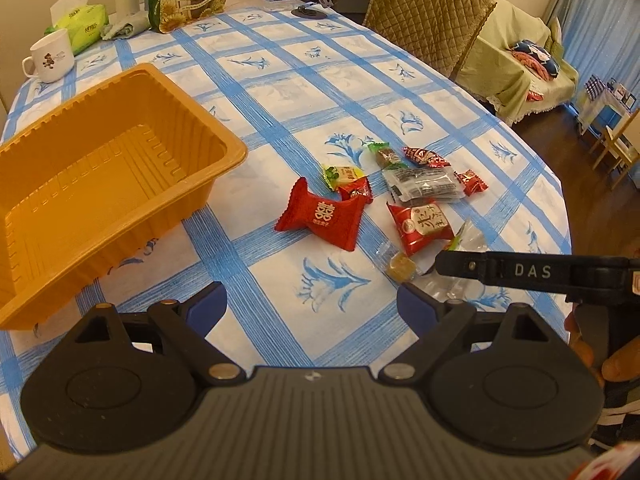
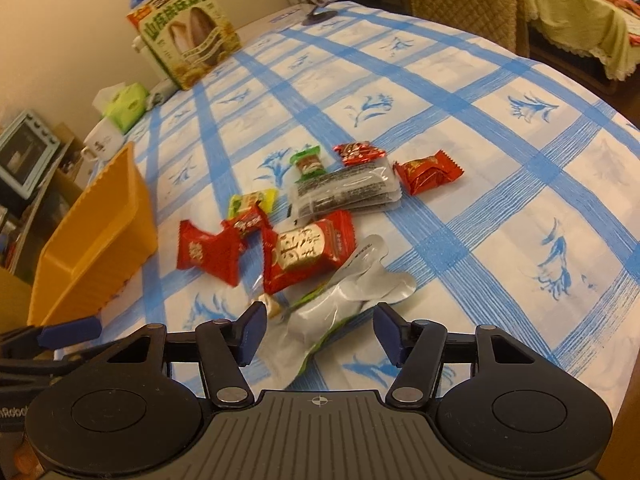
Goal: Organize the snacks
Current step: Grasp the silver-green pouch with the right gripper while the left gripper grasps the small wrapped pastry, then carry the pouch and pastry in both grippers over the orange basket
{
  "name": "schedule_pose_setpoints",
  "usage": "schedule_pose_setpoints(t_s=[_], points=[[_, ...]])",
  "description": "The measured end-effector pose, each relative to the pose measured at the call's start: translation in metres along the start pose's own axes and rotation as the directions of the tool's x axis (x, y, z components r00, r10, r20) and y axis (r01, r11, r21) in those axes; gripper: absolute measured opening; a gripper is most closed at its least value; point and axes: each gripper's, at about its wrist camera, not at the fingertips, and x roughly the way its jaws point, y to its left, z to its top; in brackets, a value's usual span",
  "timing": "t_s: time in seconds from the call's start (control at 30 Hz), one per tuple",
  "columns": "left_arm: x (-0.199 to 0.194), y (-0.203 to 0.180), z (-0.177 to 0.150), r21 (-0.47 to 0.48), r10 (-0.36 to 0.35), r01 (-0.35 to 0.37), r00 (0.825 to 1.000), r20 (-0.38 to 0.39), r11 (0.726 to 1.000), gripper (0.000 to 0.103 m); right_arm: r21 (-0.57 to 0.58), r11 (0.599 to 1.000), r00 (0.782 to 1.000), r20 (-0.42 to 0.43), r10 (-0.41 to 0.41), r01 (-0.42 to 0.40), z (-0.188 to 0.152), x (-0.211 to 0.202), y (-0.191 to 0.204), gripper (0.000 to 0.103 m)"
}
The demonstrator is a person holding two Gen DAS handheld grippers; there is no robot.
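Left gripper [image 1: 312, 308], lower centre of its view: fingers spread wide, holding and touching nothing, above bare tablecloth [image 1: 280, 80]. Right gripper [image 2: 318, 330], lower centre of its view: fingers [image 2: 252, 330] wide apart on either side of a crinkled silver-and-green pouch [image 2: 352, 304]; contact cannot be told. In the left view the right gripper enters from the right edge as a black bar over this pouch.

Tray [image 1: 100, 184], left of the left view: orange moulded plastic, rectangular, ribbed walls, nothing inside.

Snacks lie loose at mid-frame, right of the tray: a red pillow pack [image 1: 320, 214], a red square pack [image 1: 420, 226], a clear flat pack with dark contents [image 1: 424, 186], small red and green twist-wrapped candies [image 1: 424, 157], and an amber candy [image 1: 402, 266] in clear wrap.
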Motion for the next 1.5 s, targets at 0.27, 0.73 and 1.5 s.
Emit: schedule_pose_setpoints(t_s=[0.27, 0.73, 1.5], points=[[0.013, 0.007, 0.010, 0.029, -0.023, 0.023, 1.000, -0.016, 0.999, 0.091, -0.032, 0.994, 0.995, 0.008, -0.102, 0.102, 0.004, 0.014, 0.010, 0.047], [0.030, -0.013, 0.010, 0.126, -0.077, 0.079, 0.997, -0.015, 0.989, 0.086, -0.206, 0.969, 0.990, -0.011, -0.138, 0.133, -0.005, 0.008, 0.010, 0.028], [0.072, -0.072, 0.011, 0.155, -0.148, 0.160, 0.985, -0.083, 0.975, 0.039, -0.070, 0.980, 0.982, 0.049, -0.184, 0.188, -0.006, -0.048, -0.056, 0.028]])
